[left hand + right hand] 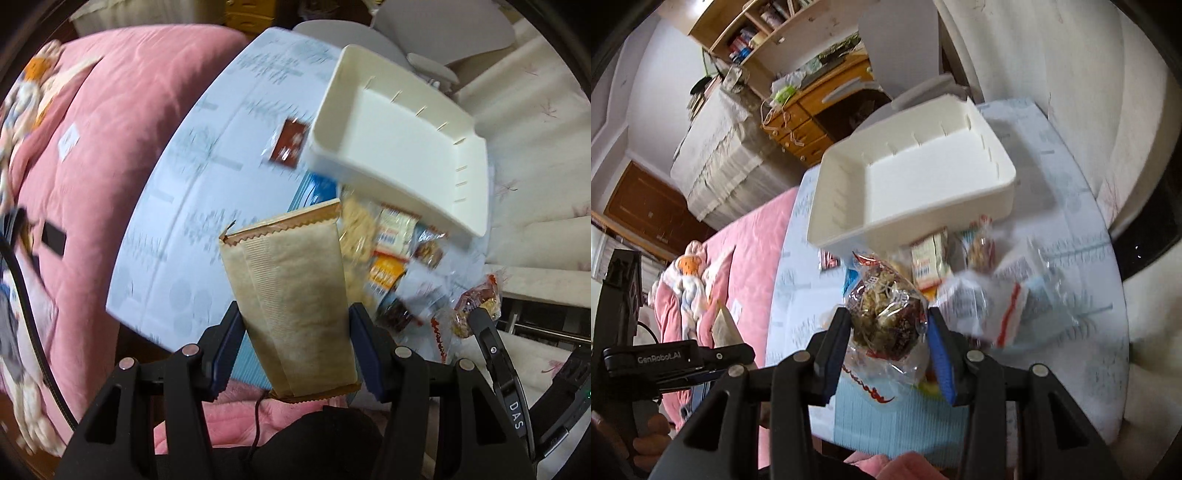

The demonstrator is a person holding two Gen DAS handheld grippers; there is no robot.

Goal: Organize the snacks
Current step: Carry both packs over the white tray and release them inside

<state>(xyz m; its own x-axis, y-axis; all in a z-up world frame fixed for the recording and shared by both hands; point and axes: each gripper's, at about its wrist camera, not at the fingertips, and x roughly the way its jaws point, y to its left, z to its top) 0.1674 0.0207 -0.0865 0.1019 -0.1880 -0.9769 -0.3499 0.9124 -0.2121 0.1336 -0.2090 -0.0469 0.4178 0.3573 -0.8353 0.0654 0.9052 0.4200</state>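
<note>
My left gripper [293, 314] is shut on a tan paper snack packet [291, 291], held upright above the near table edge. My right gripper [888, 328] is shut on a clear bag of nut-and-fruit snack [884, 314]; that bag also shows at the right of the left wrist view [476, 306]. An empty white plastic bin [399, 147] stands on the table beyond both grippers, and in the right wrist view [916, 177]. A pile of small snack packets [391, 251] lies in front of the bin, also in the right wrist view [979, 273]. A dark red packet [288, 142] lies alone left of the bin.
The table has a pale blue patterned cloth [192, 192]. A pink quilt [103, 155] with a soft toy [689, 284] lies left of it. A wooden desk and shelves [798, 107] stand at the back. The left gripper's body [665, 358] shows low left in the right wrist view.
</note>
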